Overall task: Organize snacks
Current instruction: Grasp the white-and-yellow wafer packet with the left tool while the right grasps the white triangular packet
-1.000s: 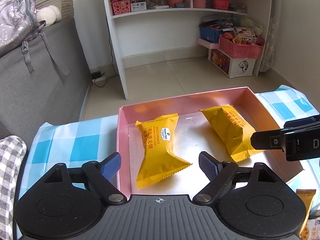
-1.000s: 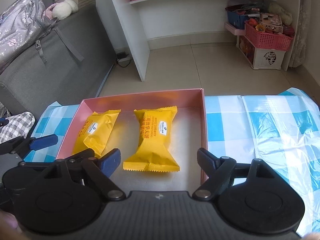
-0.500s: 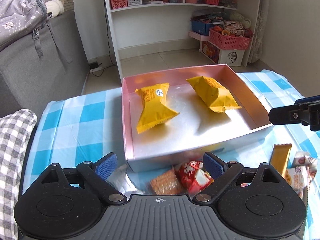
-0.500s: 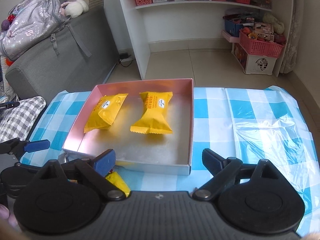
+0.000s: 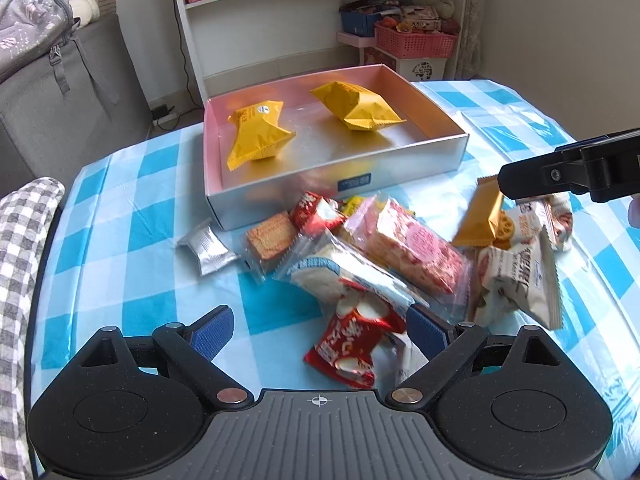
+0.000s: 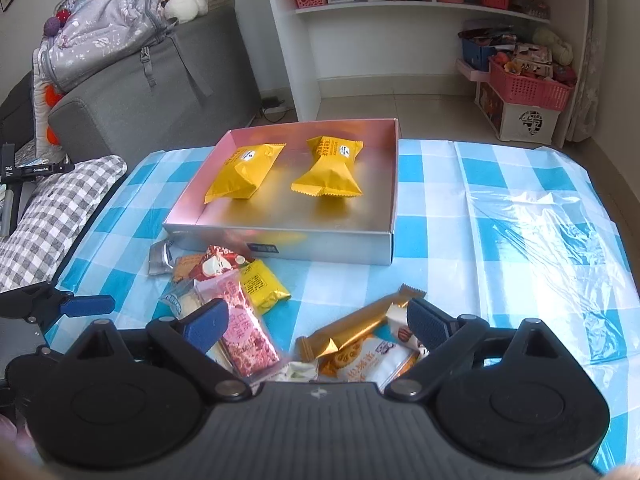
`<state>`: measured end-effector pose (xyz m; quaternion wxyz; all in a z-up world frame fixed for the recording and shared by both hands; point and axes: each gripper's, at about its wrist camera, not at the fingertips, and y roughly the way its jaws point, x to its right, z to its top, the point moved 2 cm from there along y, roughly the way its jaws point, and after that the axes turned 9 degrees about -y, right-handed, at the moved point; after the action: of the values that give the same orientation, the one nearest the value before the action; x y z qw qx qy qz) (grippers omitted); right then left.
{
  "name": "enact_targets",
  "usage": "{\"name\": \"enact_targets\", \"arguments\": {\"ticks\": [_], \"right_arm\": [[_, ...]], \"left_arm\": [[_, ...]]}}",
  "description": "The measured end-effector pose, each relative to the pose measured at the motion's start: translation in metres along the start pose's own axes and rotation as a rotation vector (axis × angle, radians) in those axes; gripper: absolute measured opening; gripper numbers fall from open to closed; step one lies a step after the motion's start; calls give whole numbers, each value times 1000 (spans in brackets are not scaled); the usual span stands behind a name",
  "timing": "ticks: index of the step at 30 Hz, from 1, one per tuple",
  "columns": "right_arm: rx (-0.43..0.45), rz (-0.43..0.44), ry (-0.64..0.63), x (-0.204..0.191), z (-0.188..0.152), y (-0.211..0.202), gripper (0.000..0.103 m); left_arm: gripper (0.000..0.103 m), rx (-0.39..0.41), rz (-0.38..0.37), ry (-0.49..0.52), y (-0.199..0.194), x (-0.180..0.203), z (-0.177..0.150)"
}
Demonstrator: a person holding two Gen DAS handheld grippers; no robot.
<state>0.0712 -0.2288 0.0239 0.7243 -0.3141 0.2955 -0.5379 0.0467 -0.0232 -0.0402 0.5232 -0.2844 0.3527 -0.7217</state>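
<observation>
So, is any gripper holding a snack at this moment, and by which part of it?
Nothing is held. The left gripper and the right gripper both stand open above the loose snacks, pads touching no wrapper.

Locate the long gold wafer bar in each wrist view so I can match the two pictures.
Left wrist view: the gold wafer bar lies at right of centre on the cloth, just under the black finger of the right tool.
Right wrist view: the gold wafer bar lies low at centre, slanting up to the right, between that tool's own fingers.
Shared landmark: the pink box holding two yellow packets.
</observation>
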Motion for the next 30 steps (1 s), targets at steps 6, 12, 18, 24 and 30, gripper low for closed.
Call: {"name": "enact_targets", "arguments": {"ticks": [6,12,18,24,30], "right_arm": [[37,30,-16,-3,-25,-2,96],[51,44,-78,-10,-42,-2,96],[62,50,-155,-18,-48,2,96],[41,19,-217,-23,-53,14,96],[16,30,-243,-26,-59,19,90]], "left_arm": [[95,34,-41,39,-9,12,-34],[95,33,-81,43,-8,14,-60],[94,19,-123,60,0,19,-72],[94,50,-153,83,6,29,-75],[92,70,-187,76,6,34,-72]]}}
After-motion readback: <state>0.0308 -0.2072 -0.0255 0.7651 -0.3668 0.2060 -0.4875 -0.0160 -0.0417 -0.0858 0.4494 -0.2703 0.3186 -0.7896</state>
